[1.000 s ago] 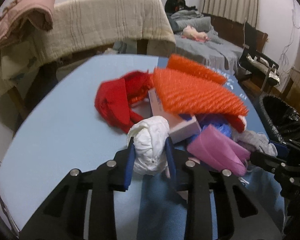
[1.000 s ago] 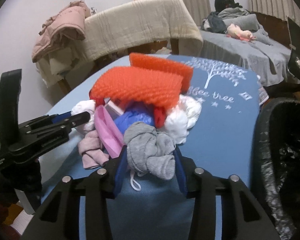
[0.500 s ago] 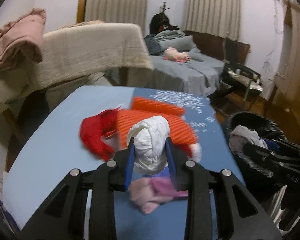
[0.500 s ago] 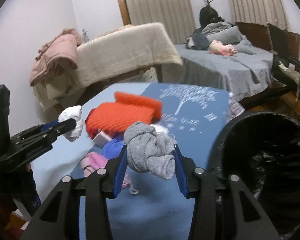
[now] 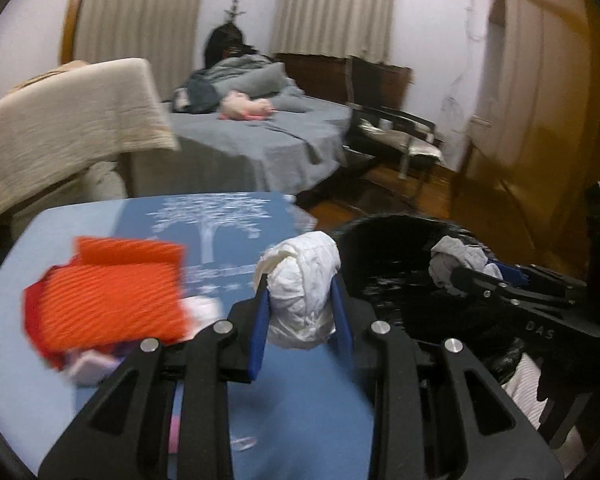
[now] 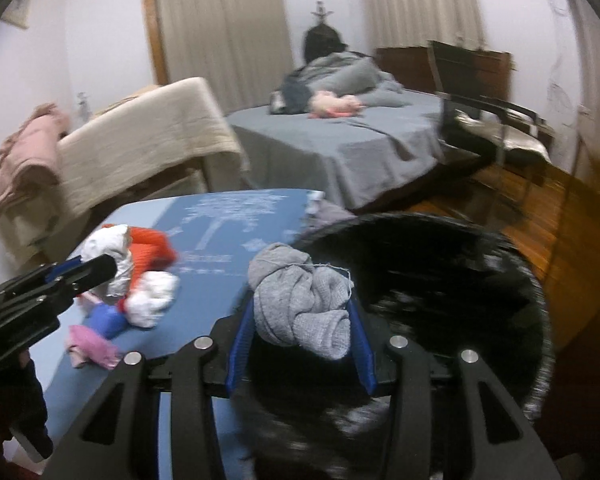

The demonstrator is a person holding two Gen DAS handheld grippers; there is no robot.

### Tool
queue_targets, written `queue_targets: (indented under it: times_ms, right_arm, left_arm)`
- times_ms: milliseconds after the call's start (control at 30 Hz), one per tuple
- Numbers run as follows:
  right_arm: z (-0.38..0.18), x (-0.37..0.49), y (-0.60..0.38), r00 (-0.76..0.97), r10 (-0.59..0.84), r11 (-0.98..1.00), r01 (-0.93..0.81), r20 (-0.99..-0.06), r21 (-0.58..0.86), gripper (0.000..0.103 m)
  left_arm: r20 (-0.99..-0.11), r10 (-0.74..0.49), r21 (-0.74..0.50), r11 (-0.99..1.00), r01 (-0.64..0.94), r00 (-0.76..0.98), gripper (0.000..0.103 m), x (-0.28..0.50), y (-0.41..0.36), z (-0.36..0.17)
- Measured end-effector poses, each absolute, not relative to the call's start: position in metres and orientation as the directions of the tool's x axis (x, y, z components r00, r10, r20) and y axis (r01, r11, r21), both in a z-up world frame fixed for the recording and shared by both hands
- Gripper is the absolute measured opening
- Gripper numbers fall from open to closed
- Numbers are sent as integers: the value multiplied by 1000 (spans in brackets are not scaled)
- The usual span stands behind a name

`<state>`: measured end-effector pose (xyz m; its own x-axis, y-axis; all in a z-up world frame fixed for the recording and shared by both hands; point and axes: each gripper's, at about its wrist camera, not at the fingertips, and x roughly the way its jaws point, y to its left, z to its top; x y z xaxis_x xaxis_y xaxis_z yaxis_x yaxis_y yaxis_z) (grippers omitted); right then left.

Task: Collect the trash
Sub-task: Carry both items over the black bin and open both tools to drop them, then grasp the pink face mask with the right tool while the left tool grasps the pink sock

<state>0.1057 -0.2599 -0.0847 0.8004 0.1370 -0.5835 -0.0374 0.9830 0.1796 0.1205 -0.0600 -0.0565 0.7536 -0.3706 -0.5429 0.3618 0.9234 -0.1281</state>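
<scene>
Left hand-held gripper (image 5: pixel 300 312) clamps a white crumpled wad (image 5: pixel 300 292) above the table (image 5: pixel 300 400); right hand-held gripper (image 6: pixel 300 328) grips a grey rag (image 6: pixel 300 304) over the black bin (image 6: pixel 460 280).

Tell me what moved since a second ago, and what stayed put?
Both grippers swung from the pile toward the black bin: the left gripper carrying the white wad, the right gripper the grey rag. Both grips stayed shut; the pile stayed on the table.

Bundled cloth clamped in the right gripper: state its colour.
Grey; the bundled knit cloth in the right gripper shows best in the right wrist view.
</scene>
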Motion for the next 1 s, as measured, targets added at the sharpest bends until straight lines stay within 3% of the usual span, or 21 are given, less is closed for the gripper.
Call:
queue_targets:
  times_ms: [233, 333, 367, 467, 700, 1000]
  right_arm:
    - [-92, 100, -306, 802, 33, 984, 78, -596, 160, 49]
    - [-94, 98, -319, 802, -4, 981, 119, -597, 153, 52]
    - [-94, 97, -322, 803, -12, 980, 129, -595, 153, 55]
    - [-92, 93, -325, 810, -28, 978, 143, -585, 152, 65]
    - [-83, 95, -302, 835, 11, 984, 89, -550, 154, 84]
    - [-80, 103, -225, 830, 182, 977, -94, -527, 190, 93]
  left_arm:
    - [-550, -471, -156, 869, 470, 690, 30, 146, -120, -69]
    - [-554, -514, -177, 841, 510, 655, 44, 152, -139, -76]
    - [-555, -518, -179, 839, 514, 651, 55, 151, -142, -77]
    - [-554, -520, -183, 838, 515, 649, 62, 151, -140, -80]
    - [-546, -434, -138, 890, 434, 717, 75, 138, -98, -70]
    - [-546, -220, -56, 972, 226, 808, 76, 105, 3, -64]
